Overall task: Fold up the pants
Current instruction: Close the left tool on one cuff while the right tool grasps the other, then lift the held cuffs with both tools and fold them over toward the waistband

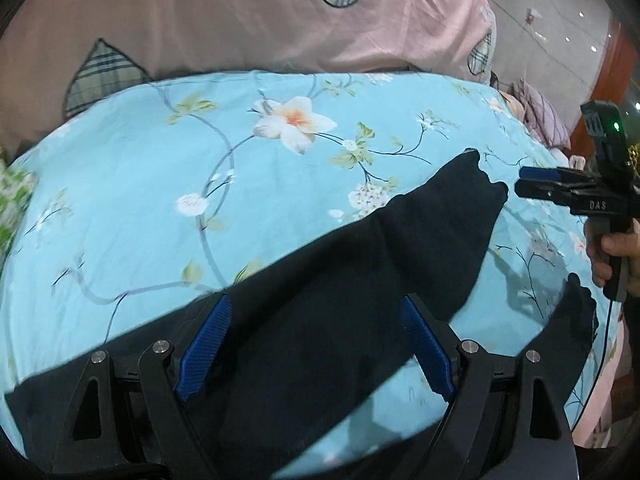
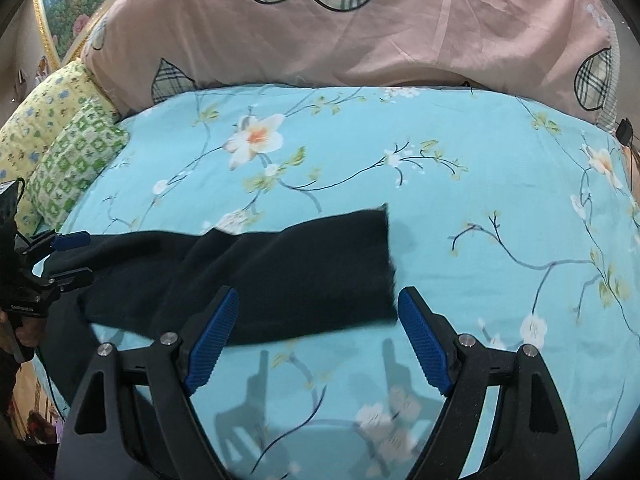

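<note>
Black pants [image 1: 320,280] lie spread on a light blue floral bedsheet [image 1: 160,180]. In the left wrist view my left gripper [image 1: 316,312] is open and hovers over the upper part of the pants, with one leg stretching to the right. My right gripper [image 1: 524,182] shows there by that leg's hem. In the right wrist view my right gripper [image 2: 316,304] is open and empty, just above the leg end of the pants [image 2: 300,272]. My left gripper [image 2: 80,254] shows at the left edge, open over the pants.
A pink quilt with plaid heart patches [image 2: 360,40] is piled along the far side of the bed. Yellow and green patterned pillows [image 2: 60,152] sit at the far left. The bed edge drops off at the right in the left wrist view [image 1: 600,380].
</note>
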`<state>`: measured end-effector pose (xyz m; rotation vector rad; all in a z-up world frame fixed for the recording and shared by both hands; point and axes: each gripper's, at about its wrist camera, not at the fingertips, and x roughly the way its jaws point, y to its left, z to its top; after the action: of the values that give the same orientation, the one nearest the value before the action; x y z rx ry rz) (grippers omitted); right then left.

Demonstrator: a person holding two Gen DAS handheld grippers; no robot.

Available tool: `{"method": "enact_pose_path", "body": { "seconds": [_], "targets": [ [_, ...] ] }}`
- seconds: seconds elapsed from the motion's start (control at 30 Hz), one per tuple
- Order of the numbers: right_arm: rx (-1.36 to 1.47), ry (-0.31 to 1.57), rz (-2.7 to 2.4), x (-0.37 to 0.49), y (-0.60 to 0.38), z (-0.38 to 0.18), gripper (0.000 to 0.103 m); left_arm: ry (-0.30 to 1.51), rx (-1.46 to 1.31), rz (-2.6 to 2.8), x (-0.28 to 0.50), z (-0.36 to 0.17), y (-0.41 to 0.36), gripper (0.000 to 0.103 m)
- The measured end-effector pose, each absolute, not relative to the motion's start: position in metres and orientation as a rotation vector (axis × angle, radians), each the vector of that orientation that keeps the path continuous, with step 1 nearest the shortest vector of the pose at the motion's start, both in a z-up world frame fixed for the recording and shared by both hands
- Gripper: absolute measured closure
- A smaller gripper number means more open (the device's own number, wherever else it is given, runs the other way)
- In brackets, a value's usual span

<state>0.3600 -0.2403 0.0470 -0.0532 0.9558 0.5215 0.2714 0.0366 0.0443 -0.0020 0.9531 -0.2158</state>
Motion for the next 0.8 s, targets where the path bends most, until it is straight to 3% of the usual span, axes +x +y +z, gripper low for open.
{"method": "enact_pose_path", "body": {
  "seconds": [0.33,0.53,0.57,0.63,0.67,0.7,0.8],
  "targets": [
    [-0.014,1.006,0.535,0.423,-0.244,0.025,0.021,1.033,0.030,-0.356,0.339,0.010,0.025,0.016],
    [0.048,1.066,0.562,0.449,-0.240,0.007,0.041,1.112,0.056,-0.401,0.364,-0.017,0.017,0.018],
    [0.044,1.070,0.565,0.449,-0.239,0.006,0.053,1.114,0.064,-0.404,0.366,-0.019,0.014,0.021],
    [0.036,1.067,0.559,0.449,-0.236,0.004,0.071,1.105,0.075,-0.413,0.362,-0.018,0.010,0.044],
    [0.036,1.060,0.551,0.449,-0.237,0.005,0.085,1.107,0.073,-0.423,0.360,-0.018,0.008,0.071],
    [0.044,1.050,0.548,0.446,-0.239,0.008,0.092,1.119,0.056,-0.437,0.357,-0.017,0.008,0.088],
    [0.064,1.010,0.565,0.436,-0.246,0.020,0.094,1.089,0.037,-0.436,0.341,-0.006,0.007,0.095]
  ]
}}
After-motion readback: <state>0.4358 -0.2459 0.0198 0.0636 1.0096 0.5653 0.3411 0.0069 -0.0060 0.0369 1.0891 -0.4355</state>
